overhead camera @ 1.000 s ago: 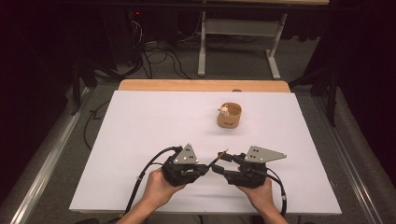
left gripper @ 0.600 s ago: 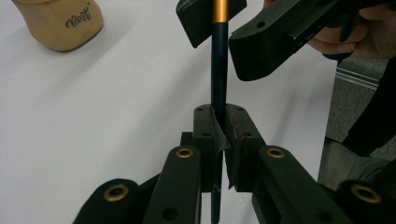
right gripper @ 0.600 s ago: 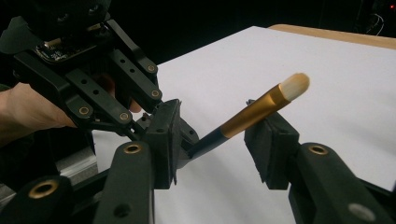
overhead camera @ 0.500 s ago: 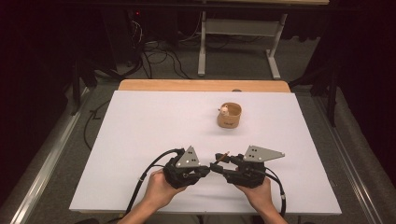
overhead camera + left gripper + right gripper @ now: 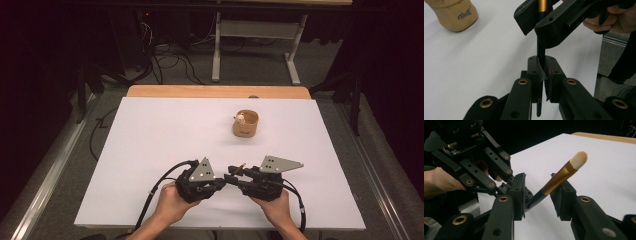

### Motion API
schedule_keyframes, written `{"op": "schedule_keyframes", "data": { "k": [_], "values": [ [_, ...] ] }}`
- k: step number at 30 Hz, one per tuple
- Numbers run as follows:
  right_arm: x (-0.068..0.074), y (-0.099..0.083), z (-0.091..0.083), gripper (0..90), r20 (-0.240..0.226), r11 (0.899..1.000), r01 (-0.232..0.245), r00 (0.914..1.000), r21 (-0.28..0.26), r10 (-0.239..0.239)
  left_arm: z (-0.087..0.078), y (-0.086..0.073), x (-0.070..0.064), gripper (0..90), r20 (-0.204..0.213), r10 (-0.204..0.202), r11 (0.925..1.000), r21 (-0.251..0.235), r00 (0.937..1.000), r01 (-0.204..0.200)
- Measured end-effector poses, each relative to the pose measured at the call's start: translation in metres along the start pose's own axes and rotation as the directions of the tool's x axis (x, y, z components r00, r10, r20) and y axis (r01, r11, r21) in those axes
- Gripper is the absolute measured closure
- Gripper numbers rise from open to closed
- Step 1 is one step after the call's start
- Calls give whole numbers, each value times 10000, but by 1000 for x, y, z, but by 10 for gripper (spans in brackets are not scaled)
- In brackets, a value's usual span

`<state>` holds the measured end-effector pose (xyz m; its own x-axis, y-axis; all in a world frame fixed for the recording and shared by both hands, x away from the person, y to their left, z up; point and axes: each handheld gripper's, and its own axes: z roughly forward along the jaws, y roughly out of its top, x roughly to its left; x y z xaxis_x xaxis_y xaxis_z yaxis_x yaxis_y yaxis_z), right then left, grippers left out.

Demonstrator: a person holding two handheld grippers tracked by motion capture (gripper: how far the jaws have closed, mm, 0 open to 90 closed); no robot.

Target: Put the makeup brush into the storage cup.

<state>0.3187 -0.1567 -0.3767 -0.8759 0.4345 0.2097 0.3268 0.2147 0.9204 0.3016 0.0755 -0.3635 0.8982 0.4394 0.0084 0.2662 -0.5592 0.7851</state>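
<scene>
Left gripper (image 5: 540,75) clenched on the dark handle of a small brush (image 5: 559,178). Right gripper (image 5: 537,195) now released: its jaws stand apart either side of the gold ferrule, which leans toward one pad. A second ago the two grippers sat slightly farther apart; they have since closed in, nose to nose. Reads as a handover, brush passed to the left. Bristle tip points up past the right jaws. Wooden cup (image 5: 245,123) stands well ahead of both grippers, next likely destination.
</scene>
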Motion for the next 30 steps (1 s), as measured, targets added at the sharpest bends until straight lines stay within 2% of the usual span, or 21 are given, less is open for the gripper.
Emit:
{"op": "schedule_keyframes", "data": {
  "k": [30],
  "values": [
    [-1, -1, 4, 795, -249, 9999, -106, 9996, -10, 106, -1, 0, -1, 834, 31, 93, 9999, -75, 10000, -93]
  ]
}}
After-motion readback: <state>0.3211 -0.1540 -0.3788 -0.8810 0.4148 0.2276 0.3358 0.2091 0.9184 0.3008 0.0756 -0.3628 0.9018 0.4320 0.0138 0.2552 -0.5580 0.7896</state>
